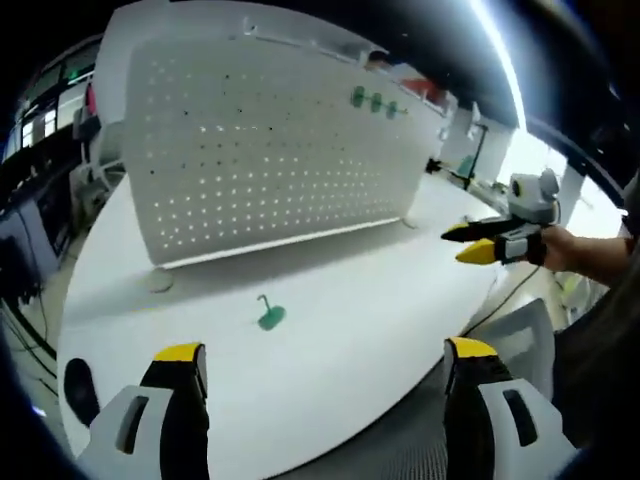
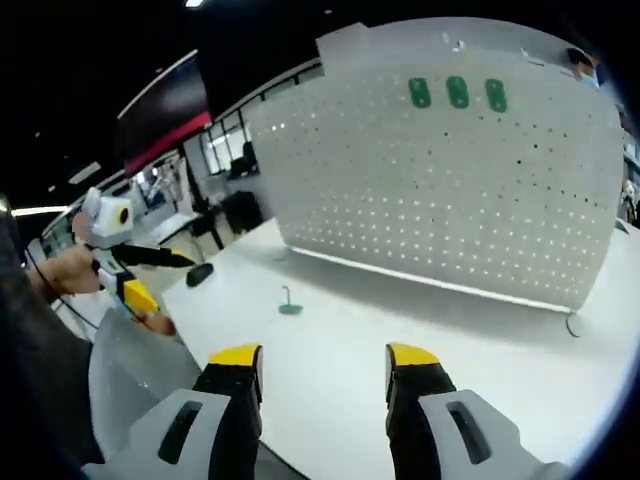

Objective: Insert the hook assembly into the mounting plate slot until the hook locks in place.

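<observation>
Hovering over the near edge of the desk (image 1: 330,330) with jaws wide apart and nothing between them: left hand-held gripper (image 1: 325,352). Same for the right hand-held gripper (image 2: 324,353), jaws parted and empty, aimed at the desk ahead.

Lying alone on the desk, well apart from both: green hook (image 1: 268,315), round base down, thin wire stem up. Standing upright behind it at the back of the desk: white pegboard (image 1: 270,140), three green hooks (image 2: 457,93) already mounted near its top edge.

Likely trouble: small, light hook, so a pinch on the wire stem could tip or skid it across the smooth desk instead of lifting it. Many identical holes in the pegboard, so easy to miss the slot or seat the base only partway, without locking. Risk also of nudging the freestanding pegboard when pushing in.

Seen from the left gripper view: right hand-held gripper out at the side with a hand on it. Seen from the right gripper view: dark object (image 2: 200,272) on the desk near the left hand-held gripper, and a wire hook (image 2: 572,325) at the foot of the pegboard.
</observation>
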